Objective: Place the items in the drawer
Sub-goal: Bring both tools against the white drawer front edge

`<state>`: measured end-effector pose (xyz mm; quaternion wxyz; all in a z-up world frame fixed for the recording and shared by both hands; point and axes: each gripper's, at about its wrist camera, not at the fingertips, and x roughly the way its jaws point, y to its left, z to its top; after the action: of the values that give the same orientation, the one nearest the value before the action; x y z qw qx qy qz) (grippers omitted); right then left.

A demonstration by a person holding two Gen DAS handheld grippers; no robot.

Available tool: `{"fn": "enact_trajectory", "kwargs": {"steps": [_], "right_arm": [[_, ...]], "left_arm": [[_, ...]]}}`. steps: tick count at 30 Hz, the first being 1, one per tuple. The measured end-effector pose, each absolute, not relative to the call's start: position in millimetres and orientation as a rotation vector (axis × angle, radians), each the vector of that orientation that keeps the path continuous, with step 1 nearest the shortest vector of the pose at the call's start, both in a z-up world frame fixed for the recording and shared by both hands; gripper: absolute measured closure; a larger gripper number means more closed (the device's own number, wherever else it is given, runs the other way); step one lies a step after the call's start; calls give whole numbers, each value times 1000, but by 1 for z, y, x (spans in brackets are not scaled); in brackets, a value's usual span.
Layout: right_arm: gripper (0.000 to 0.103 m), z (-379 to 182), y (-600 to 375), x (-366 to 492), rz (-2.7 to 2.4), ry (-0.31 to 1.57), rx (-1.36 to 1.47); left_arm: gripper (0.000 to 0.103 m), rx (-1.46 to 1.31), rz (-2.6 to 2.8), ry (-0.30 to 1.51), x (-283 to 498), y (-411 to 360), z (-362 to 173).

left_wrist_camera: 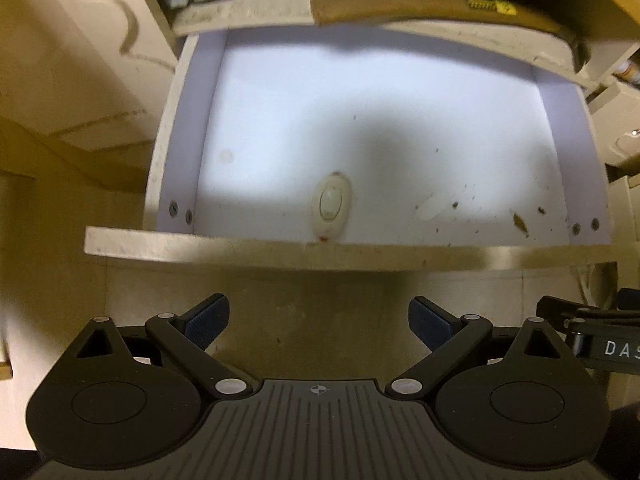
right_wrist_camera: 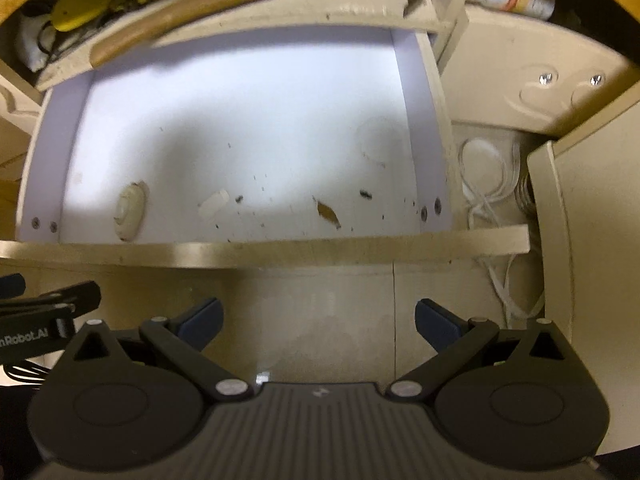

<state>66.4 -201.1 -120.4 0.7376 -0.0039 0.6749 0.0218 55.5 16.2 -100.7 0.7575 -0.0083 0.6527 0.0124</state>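
Observation:
The drawer (left_wrist_camera: 280, 250) stands pulled out, its white floor lit from above; it also shows in the right wrist view (right_wrist_camera: 280, 254). A cream oval device (left_wrist_camera: 331, 208) with a round button lies near the drawer's front edge, left of centre in the right wrist view (right_wrist_camera: 130, 211). My left gripper (left_wrist_camera: 319, 322) is open and empty, held in front of and below the drawer front. My right gripper (right_wrist_camera: 318, 322) is open and empty, level with it to the right.
Crumbs, a brown leaf-like scrap (right_wrist_camera: 328, 213) and a pale smear (right_wrist_camera: 214, 202) lie on the drawer floor. A shelf above holds a wooden handle (right_wrist_camera: 192, 4), yellow items and cables. White cord (right_wrist_camera: 486, 184) hangs right of the drawer beside a cabinet door (right_wrist_camera: 580, 240).

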Motion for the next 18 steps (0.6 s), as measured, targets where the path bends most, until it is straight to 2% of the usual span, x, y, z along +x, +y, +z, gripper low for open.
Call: {"fn": "enact_trajectory", "kwargs": {"steps": [9,18], "right_arm": [[1,-139,-198,69,38,1517,-24],[1,-148,-199,74,32,1528,-26]], "left_arm": [[4,-66,47,1511,57,22,-129],[4,-20,26,1502,63,13,-133]]}}
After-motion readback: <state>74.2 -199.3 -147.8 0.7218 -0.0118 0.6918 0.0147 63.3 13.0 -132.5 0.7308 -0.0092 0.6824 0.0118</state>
